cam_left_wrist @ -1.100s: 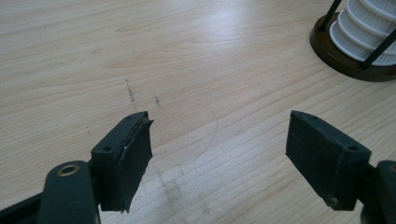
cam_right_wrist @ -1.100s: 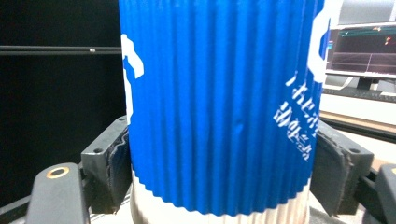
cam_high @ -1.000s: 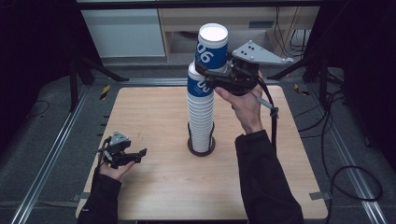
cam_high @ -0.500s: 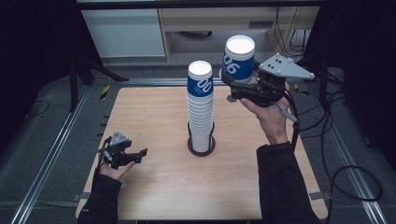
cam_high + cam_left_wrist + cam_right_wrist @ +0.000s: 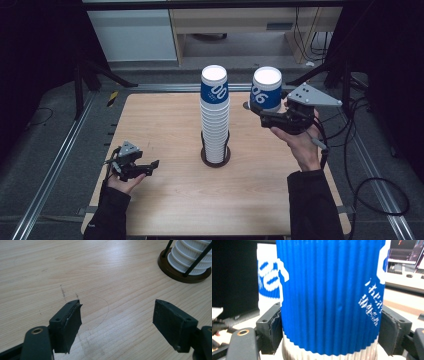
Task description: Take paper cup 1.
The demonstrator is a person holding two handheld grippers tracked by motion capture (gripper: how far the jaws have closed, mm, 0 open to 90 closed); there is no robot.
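Paper cup [image 5: 266, 89], blue ribbed sleeve, carried upright above the right rear of the tabletop [image 5: 165, 200], just right of the tall cup stack [image 5: 215, 120]; it is judged light, thin-walled and easily crushed, best held low on the ribbed sleeve with mild pressure. Right claw [image 5: 329, 327] is clamped on its lower wall. Left claw [image 5: 117, 322], jaws parted and empty, hovers low over bare wood.

My tabletop [image 5: 165, 200] is evenly lit from above against a near-black room; white glare burns out both cup tops in the high view; my left gripper view is sharp with soft shadows; my right gripper view is soft, the blue cup [image 5: 329, 297] slightly blurred.
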